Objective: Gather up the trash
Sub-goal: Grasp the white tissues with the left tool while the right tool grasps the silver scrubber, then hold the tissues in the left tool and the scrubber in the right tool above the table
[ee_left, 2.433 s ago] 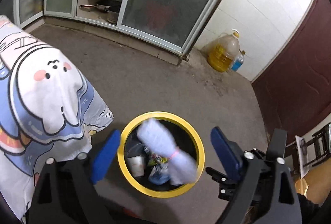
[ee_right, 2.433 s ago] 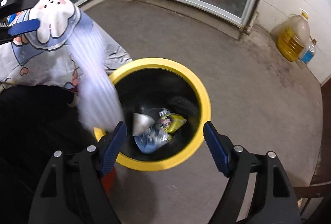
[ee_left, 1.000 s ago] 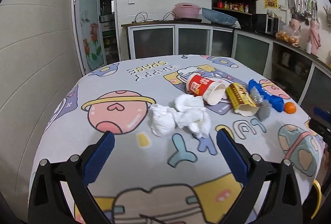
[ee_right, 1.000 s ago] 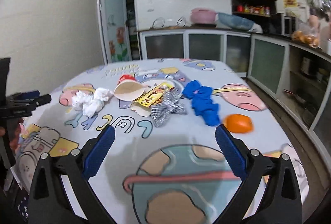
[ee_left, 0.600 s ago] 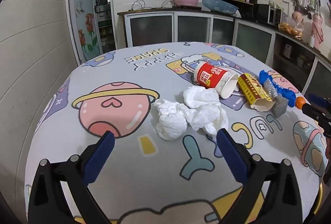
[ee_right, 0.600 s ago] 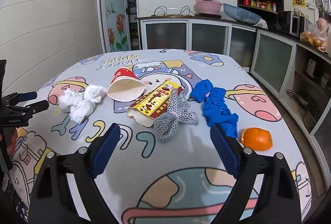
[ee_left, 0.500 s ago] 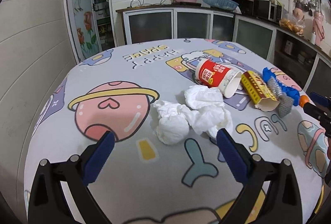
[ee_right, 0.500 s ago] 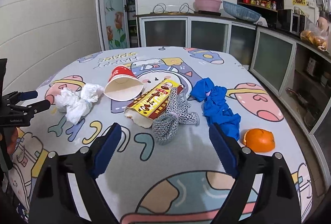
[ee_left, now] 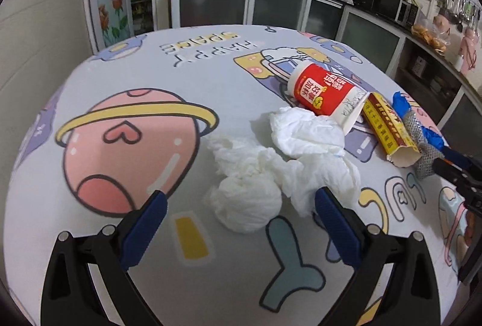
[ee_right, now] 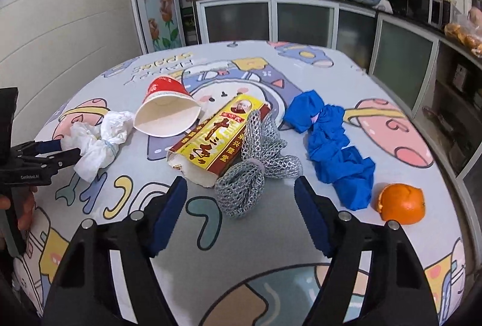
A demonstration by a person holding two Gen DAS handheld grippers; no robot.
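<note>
While the crumpled white tissue wad (ee_left: 250, 205) lies on the round table with the cartoon space-print cloth (ee_left: 126, 79), the left claw (ee_left: 241, 223) hangs over it with its blue pads spread wide, nothing pinched; the wad sits between the pad tips without touching them. Looser white tissue (ee_left: 304, 133) spreads just behind it and touches the tipped red-and-white paper cup (ee_left: 325, 91), whose mouth faces the yellow-and-maroon carton (ee_left: 388, 130) beside it. From the right wrist view, the right claw (ee_right: 241, 199) is closing its blue pads, with the silvery mesh scrubber (ee_right: 250, 172) between their tips but not yet pressed; the carton's torn end lies just left of the scrubber and touches it. Right of these lies the crumpled blue glove (ee_right: 334, 145), and beyond it the orange peel (ee_right: 402, 202) sits near the table's right edge. Bare cloth lies open in front of both claws and along the left and far rims. Glass-fronted kitchen cabinets (ee_right: 301, 21) stand well behind the table.
</note>
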